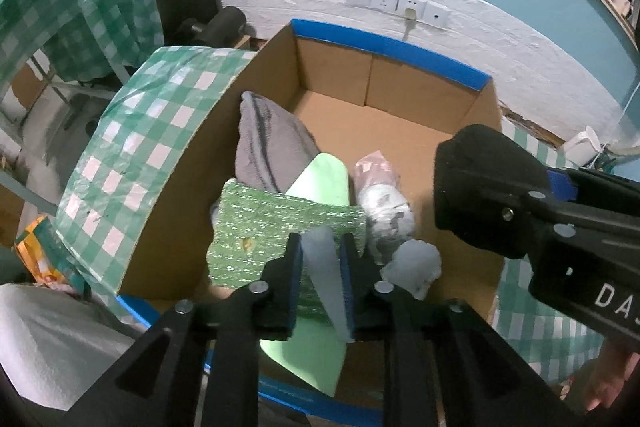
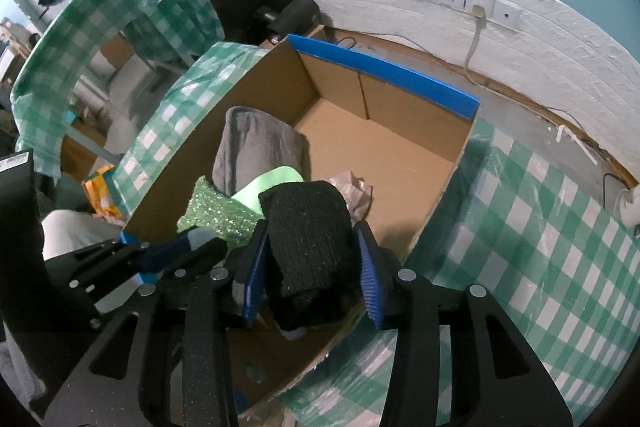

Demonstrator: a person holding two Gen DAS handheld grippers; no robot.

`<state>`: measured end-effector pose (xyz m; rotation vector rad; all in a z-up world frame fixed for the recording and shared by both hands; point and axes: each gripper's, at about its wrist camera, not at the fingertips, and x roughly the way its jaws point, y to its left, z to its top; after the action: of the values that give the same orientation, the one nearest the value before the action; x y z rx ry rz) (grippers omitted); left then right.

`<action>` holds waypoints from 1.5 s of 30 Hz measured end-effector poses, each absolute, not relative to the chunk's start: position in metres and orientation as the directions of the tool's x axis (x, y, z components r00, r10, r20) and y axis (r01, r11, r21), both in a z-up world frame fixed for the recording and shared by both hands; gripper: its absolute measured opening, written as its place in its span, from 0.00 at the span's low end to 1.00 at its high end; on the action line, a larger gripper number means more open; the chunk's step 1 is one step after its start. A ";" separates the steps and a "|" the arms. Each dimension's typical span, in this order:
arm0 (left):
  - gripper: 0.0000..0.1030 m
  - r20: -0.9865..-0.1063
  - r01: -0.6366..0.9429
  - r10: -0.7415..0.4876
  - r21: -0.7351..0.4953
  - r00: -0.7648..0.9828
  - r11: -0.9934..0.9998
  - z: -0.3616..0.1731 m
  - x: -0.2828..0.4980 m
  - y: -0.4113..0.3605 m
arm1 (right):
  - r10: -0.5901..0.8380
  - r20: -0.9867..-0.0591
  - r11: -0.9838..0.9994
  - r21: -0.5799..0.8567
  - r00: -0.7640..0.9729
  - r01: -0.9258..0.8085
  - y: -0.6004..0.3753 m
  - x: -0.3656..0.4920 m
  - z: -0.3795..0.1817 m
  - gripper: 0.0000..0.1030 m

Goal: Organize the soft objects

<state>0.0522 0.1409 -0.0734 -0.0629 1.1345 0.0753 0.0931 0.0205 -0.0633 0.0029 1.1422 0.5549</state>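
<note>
The left gripper (image 1: 320,275) is clamped on a pale grey-blue soft piece (image 1: 326,283) just above the near end of the cardboard box (image 1: 400,123). The right gripper (image 2: 312,267) pinches a black knitted sock (image 2: 308,235) over the same end. Under them, crowding the near-left corner, lie a green sparkly sponge cloth (image 1: 256,227), a light green sheet (image 1: 320,179), a grey folded towel (image 1: 268,143) and a wrapped pinkish bundle (image 1: 382,199). Farther in, the box floor is bare. Green checked plastic (image 2: 540,227) covers the table; wall sockets (image 1: 396,3) sit behind.

Left claw (image 1: 320,267) clamped on something pale; right claw (image 2: 312,267) clamped on something black.
</note>
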 end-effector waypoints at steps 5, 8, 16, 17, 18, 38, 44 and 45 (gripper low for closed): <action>0.44 -0.894 -0.109 0.064 0.017 0.444 0.994 -0.068 0.050 0.144 | 0.417 -0.851 0.874 0.280 0.318 -0.397 0.016 0.095 -0.060 0.60; 0.54 -0.888 -0.103 0.063 0.018 0.456 0.994 -0.062 0.047 0.145 | 0.416 -0.847 0.878 0.278 0.332 -0.390 0.011 0.095 -0.056 0.63; 0.77 -0.845 -0.102 0.105 0.060 0.524 0.993 -0.031 0.033 0.141 | 0.388 -0.838 0.897 0.247 0.384 -0.367 -0.007 0.082 -0.031 0.72; 0.77 -0.840 -0.102 0.112 0.068 0.531 0.993 -0.028 0.031 0.141 | 0.387 -0.834 0.897 0.242 0.393 -0.369 -0.010 0.079 -0.026 0.72; 0.78 -0.837 -0.100 0.116 0.074 0.535 0.992 -0.025 0.030 0.141 | 0.385 -0.832 0.898 0.237 0.399 -0.370 -0.012 0.076 -0.023 0.72; 0.98 -0.795 -0.002 0.083 0.103 0.601 0.995 0.024 0.004 0.099 | 0.357 -0.785 0.921 0.208 0.506 -0.328 -0.071 0.024 0.024 0.76; 0.98 -0.791 0.009 0.076 0.102 0.607 0.995 0.029 0.001 0.087 | 0.343 -0.783 0.931 0.211 0.518 -0.298 -0.090 0.017 0.021 0.76; 0.98 -0.795 0.011 0.075 0.102 0.602 0.995 0.028 0.001 0.086 | 0.333 -0.785 0.935 0.205 0.522 -0.289 -0.094 0.017 0.019 0.76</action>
<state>0.0014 0.0860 0.0281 0.0994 0.9247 0.0369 0.0169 -0.0936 0.0194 0.0507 0.9510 0.3727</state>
